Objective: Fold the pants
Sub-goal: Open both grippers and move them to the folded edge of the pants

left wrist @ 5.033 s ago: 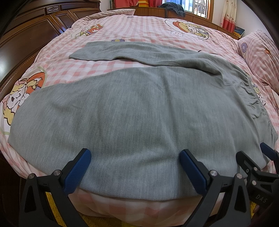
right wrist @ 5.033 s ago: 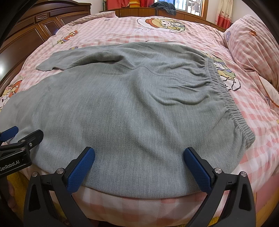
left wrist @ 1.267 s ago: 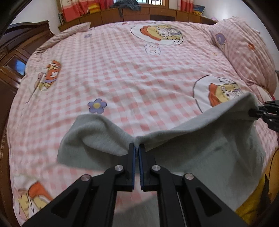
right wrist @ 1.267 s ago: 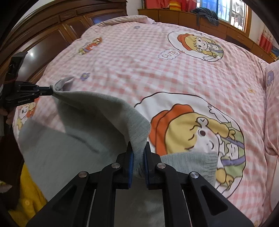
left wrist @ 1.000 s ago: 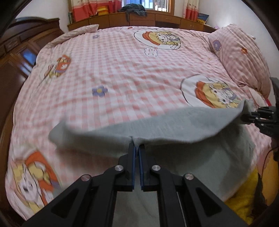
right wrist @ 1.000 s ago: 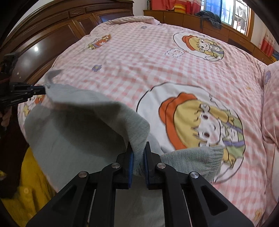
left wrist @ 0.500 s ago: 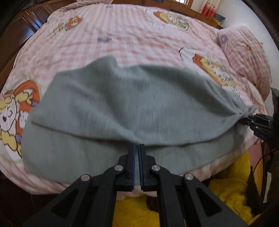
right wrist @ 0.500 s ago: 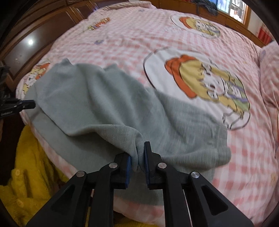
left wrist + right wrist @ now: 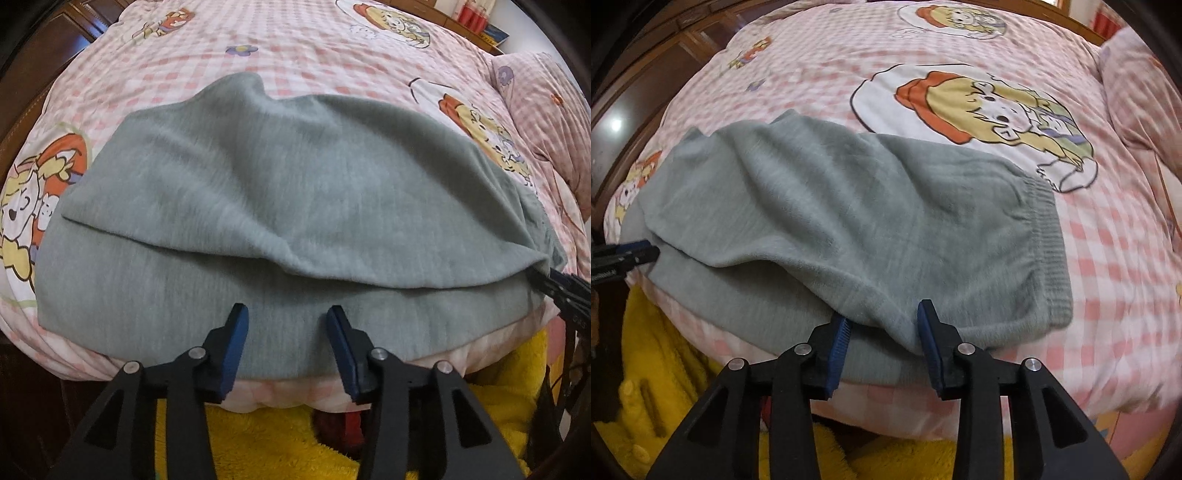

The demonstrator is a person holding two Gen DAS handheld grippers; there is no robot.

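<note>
Since half a second ago both grippers have let go. From the left wrist, the left gripper point(image 9: 284, 325) fingers stand apart, empty, above the pants point(image 9: 280, 192) folded on the bed point(image 9: 295, 44). From the right wrist, the right gripper point(image 9: 882, 323) is parted around a limp fold; soft, light cloth, best pinched at waistband point(image 9: 1051, 254) or cuff.

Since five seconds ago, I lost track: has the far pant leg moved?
Yes. The far leg was brought toward the near bed edge, now lying over the near leg.
</note>
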